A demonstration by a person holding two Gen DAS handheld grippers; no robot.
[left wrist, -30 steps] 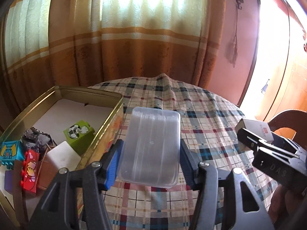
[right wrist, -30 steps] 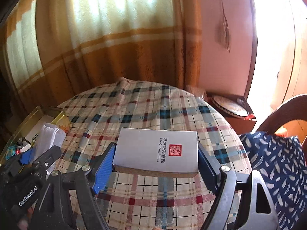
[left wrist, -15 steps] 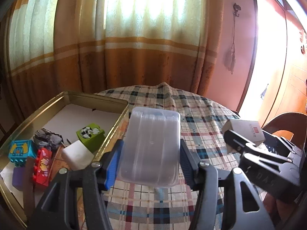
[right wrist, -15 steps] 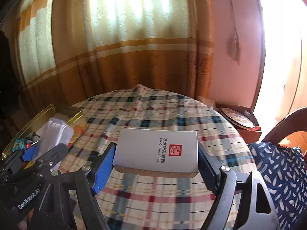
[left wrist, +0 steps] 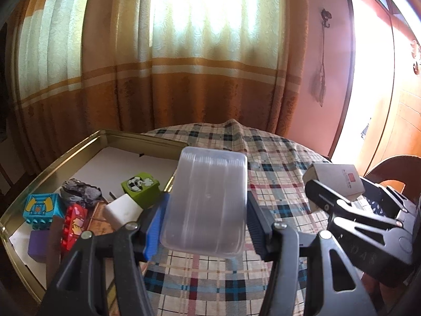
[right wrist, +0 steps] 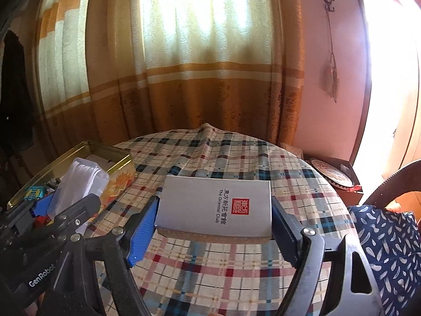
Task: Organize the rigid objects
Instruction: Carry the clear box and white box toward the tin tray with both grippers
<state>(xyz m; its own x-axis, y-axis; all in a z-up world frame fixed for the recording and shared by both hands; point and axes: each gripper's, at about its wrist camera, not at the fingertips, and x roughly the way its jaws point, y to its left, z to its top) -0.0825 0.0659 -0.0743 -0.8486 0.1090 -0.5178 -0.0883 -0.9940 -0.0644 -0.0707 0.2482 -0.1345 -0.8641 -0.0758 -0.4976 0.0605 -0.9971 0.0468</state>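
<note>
Left gripper (left wrist: 206, 226) pinching a clear plastic box (left wrist: 208, 200) by its two long sides, long axis running away from the camera, far end tipped up. Right gripper (right wrist: 213, 226) clamped on a grey card box (right wrist: 214, 206) by its short ends, long axis lying crosswise between the pads, printed face up.

Largest first: round table under a plaid tablecloth (left wrist: 276, 163), bare of loose items in both views. Gold tin tray (left wrist: 79, 144) at its left edge, lying left of and just beside the left gripper, well apart from the right one. Far half of the tray floor open and white; near corner crowded with a green toy block (left wrist: 140, 185), a white block (left wrist: 122, 210), a blue block (left wrist: 42, 206), a red block (left wrist: 75, 222).

Judging by the task, tray as the likely goal for both boxes. Left hand nearer: short swing leftward over the rim, toward the open far floor. Right hand needing to cross the left gripper's line to get there.
</note>
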